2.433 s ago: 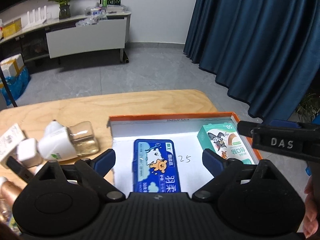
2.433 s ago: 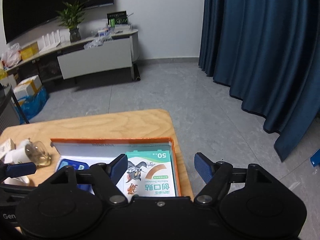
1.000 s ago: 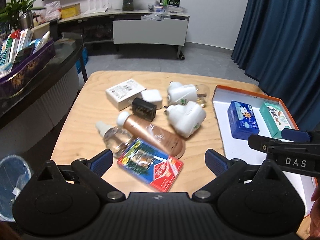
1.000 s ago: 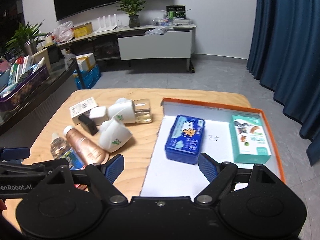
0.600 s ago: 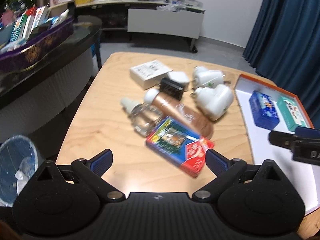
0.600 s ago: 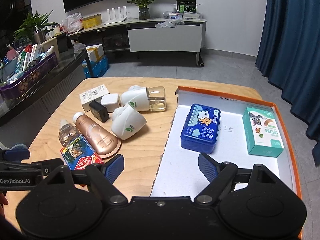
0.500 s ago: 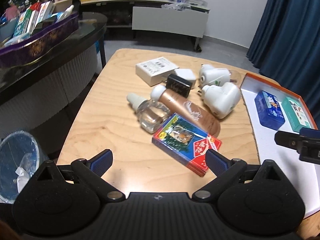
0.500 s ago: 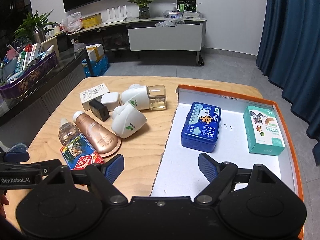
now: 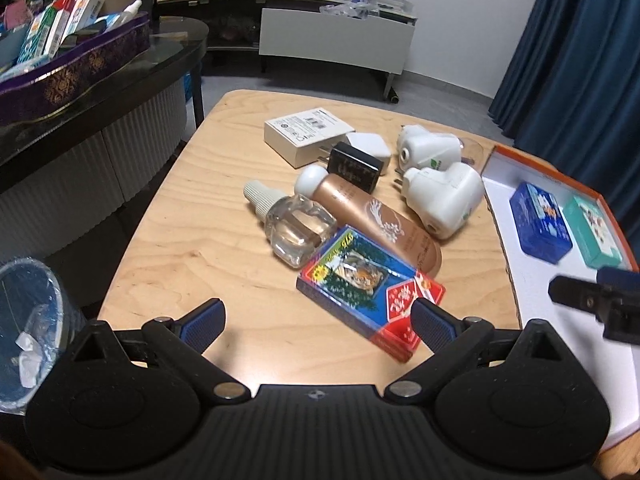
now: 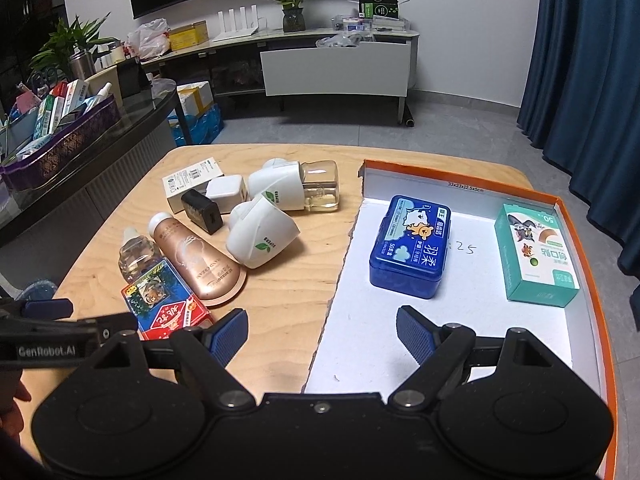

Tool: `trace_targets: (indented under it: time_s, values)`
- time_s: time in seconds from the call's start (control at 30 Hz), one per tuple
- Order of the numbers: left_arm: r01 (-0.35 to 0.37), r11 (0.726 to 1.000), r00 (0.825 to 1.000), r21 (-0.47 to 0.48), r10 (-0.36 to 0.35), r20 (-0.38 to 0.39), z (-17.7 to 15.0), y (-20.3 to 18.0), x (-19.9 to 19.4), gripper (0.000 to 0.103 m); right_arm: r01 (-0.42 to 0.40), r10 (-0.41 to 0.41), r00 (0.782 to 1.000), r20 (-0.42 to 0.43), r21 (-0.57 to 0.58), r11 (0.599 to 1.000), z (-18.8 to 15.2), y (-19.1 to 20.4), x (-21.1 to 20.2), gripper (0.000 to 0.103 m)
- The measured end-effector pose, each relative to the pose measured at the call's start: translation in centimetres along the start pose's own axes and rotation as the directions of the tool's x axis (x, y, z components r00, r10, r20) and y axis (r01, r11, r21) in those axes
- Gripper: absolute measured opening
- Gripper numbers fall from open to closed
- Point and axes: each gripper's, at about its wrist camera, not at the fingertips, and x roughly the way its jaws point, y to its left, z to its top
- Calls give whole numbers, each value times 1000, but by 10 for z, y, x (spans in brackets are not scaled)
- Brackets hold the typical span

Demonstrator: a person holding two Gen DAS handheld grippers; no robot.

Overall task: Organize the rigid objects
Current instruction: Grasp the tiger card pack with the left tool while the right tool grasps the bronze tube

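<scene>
Wooden table (image 9: 168,240) with loose clutter on one side, orange-rimmed tray (image 10: 596,300) on the other; both claws released and empty.

Left gripper (image 9: 316,320) hangs spread wide over the card pack (image 9: 370,288), which lies flat at the near edge of the pile, one corner just beside the gold tube (image 9: 376,220) and close to the clear bottle (image 9: 296,228). Right gripper (image 10: 320,332) idles, spread, over the tray edge. Likely next: grab the pack. Its long axis runs diagonally, far-left to near-right, red end toward the camera, so roll the wrist to square the pads across the short sides, come down clear of tube and bottle. Blue box (image 10: 412,248) and teal box (image 10: 536,256) already sit in the tray, with free space between them and in front.
</scene>
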Motion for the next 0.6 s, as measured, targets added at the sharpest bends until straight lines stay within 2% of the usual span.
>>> trace_targets:
  time_s: [0.17, 0.33, 0.43, 0.5, 0.57, 0.6]
  values:
    - [36, 998, 999, -44, -36, -7, 8, -11, 12, 102, -2, 2, 1000, -1, 1, 1000, 0, 0, 2, 96]
    - [34, 998, 999, -58, -35, -10, 17, -34, 29, 103, -1, 1, 1000, 7, -3, 1000, 1, -2, -1, 96]
    - [-29, 999, 1000, -44, 29, 2, 19, -43, 38, 103, 5, -5, 1000, 10, 2, 1000, 1, -5, -3, 96]
    - [-59, 998, 998, -14, 58, -25, 18, -44, 44, 103, 5, -5, 1000, 10, 10, 1000, 2, -8, -3, 96]
    - [-72, 997, 995, 8, 72, -70, 12, -40, 48, 103, 5, -6, 1000, 11, 13, 1000, 1, -10, -3, 96]
    - [-66, 997, 997, 28, 68, -48, 7, -37, 43, 103, 5, -5, 1000, 10, 15, 1000, 1, -11, -2, 96]
